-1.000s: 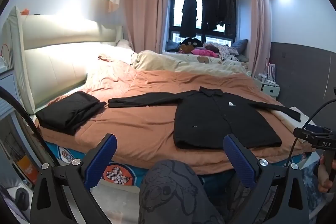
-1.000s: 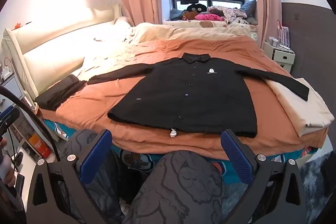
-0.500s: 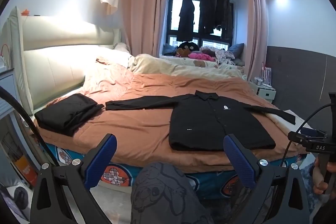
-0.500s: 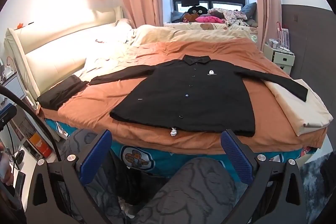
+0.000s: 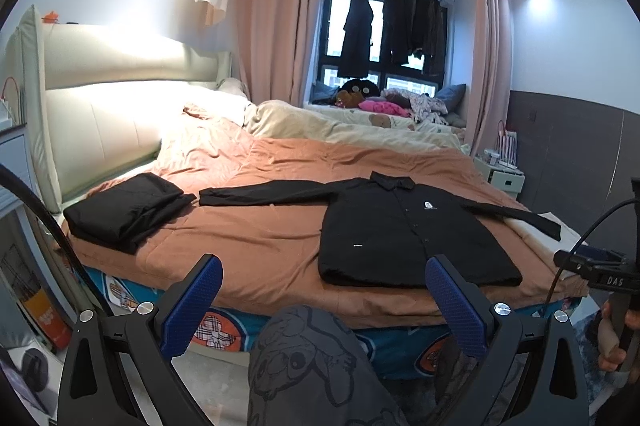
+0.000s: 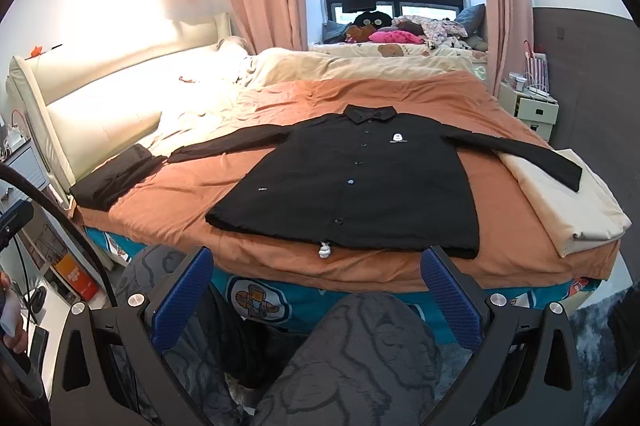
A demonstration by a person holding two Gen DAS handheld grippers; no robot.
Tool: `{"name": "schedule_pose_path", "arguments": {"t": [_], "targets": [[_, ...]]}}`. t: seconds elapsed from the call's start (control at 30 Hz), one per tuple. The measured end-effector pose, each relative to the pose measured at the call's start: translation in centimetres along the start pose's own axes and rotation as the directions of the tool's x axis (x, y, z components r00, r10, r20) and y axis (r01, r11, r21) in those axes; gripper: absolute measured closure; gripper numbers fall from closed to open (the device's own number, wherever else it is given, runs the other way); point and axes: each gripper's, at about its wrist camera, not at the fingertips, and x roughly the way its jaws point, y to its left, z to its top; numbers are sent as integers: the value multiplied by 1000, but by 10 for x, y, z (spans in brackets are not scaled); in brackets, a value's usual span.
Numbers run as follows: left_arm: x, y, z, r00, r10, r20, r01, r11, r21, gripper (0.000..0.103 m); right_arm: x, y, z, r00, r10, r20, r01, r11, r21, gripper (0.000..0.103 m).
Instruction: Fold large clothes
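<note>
Two grippers hang in the air short of the bed's near edge, each with its blue-padded fingers spread wide and nothing between them: the left gripper point(image 5: 323, 300) and the right gripper point(image 6: 316, 288). A black jacket point(image 6: 356, 182) lies flat and face up on the orange-brown bedspread point(image 6: 360, 98), buttoned down the front, its collar toward the far side of the bed and its hem along the near edge, where a small white drawstring toggle point(image 6: 323, 250) hangs just past the hem. Both sleeves are stretched straight out to the sides; one reaches toward the headboard point(image 5: 100, 98), and the other runs onto a folded cream blanket point(image 6: 568, 202) at the bed's near corner on the foot side. A small white logo sits on the jacket's chest. Near the headboard-side near corner rests a folded black garment point(image 5: 124, 210), close to the end of the sleeve on that side; whether they touch cannot be told. The person's knee point(image 5: 308, 358), in grey printed trousers, fills the lower middle of both wrist views, just below the fingers. A hand point(image 5: 618, 330) grips the handle of the other gripper at the right edge of the left wrist view.
</note>
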Motion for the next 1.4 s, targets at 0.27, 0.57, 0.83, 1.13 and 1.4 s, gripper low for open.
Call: {"name": "schedule_pose_path", "arguments": {"t": [0.27, 0.57, 0.83, 1.13, 1.4], "targets": [[1, 1, 1, 1000, 12, 3, -12, 1000, -6, 1, -2, -2, 2, 1000, 3, 8, -3, 1000, 12, 0], [1, 1, 3, 1000, 14, 13, -14, 1000, -9, 1, -1, -5, 5, 1000, 14, 14, -14, 1000, 19, 0], [-2, 0, 3, 1000, 13, 11, -13, 1000, -10, 1, 0, -5, -1, 1000, 12, 11, -12, 1000, 20, 0], [-2, -1, 3, 1000, 15, 9, -15, 1000, -5, 1, 4, -4, 5, 1000, 17, 6, -18, 999, 27, 0], [4, 3, 3, 1000, 16, 6, -15, 1000, -11, 1, 6, -4, 6, 1000, 19, 9, -20, 1000, 21, 0]]}}
